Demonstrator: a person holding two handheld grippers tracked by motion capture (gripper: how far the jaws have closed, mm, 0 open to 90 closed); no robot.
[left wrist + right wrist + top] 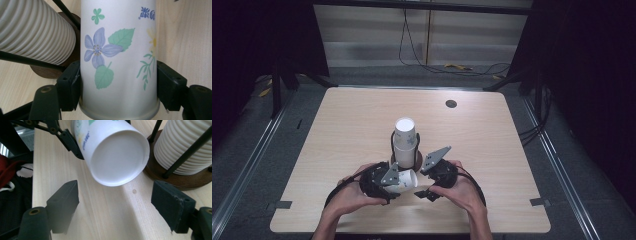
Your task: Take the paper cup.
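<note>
A white paper cup printed with flowers (117, 50) lies on its side, and my left gripper (118, 85) is shut on it near the rim, a pad pressing each side. In the high view the cup (407, 180) juts right from the left gripper (398, 181). Its round base (117, 155) faces my right gripper (117, 205), whose jaws stand open just short of it, touching nothing. That gripper (424, 192) sits close to the right of the cup. A stack of ribbed white cups (405, 140) stands just behind in a holder with a brown base (175, 180) and black rods.
The light wooden table (337, 130) has a dark round hole (451, 103) at the back right. Cables lie on the floor beyond the far edge. Dark frame posts stand at both sides. Both hands are near the table's front edge.
</note>
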